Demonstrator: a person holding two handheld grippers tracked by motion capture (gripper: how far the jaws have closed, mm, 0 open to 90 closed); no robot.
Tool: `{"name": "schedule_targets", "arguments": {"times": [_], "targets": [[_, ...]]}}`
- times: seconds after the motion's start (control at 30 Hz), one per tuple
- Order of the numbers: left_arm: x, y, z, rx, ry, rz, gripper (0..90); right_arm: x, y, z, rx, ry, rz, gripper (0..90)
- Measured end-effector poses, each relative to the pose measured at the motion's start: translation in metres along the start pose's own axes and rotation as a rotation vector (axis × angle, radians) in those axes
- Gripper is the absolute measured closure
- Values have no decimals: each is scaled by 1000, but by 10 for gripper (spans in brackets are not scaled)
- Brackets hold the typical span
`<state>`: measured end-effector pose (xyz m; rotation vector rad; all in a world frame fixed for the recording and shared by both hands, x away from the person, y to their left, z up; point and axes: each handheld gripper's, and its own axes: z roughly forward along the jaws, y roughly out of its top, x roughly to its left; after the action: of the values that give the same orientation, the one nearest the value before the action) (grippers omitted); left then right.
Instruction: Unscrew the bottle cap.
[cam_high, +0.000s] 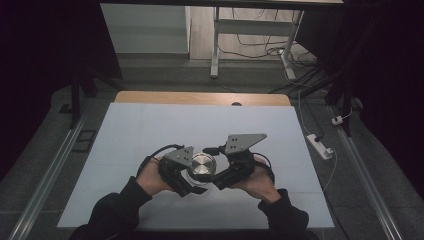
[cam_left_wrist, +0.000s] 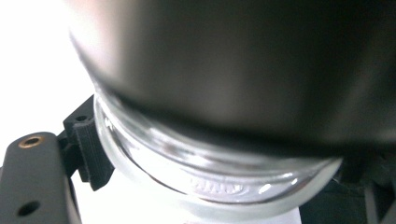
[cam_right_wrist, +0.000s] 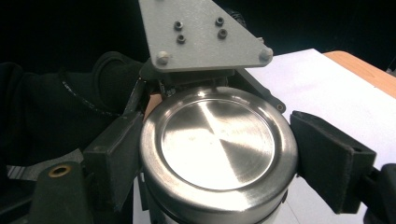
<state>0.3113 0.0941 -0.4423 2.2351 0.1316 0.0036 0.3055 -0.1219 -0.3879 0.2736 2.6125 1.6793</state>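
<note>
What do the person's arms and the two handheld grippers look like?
Both forearms wear black long sleeves. The left gripper and right gripper are black two-jaw tools with ribbed pads, each topped by a grey three-cornered plate with screws, trailing a black cable.

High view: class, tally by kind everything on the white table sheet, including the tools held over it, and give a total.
Glass jars with a metal lid: 1
Handheld grippers, left gripper and right gripper: 2
Total: 3
</note>
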Motion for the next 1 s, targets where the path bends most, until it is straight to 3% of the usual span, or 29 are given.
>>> {"name": "schedule_targets", "arguments": {"times": [0.33, 0.7, 1.0], "targets": [[4, -2, -3, -5, 42, -25, 155, 0, 1, -5, -9, -22, -6, 197], [15, -9, -2, 0, 135, -117, 155, -3, -1, -14, -24, -85, 16, 197], [23, -12, 0, 10, 178, -148, 155, -1, -6, -15, -33, -138, 41, 196]]}}
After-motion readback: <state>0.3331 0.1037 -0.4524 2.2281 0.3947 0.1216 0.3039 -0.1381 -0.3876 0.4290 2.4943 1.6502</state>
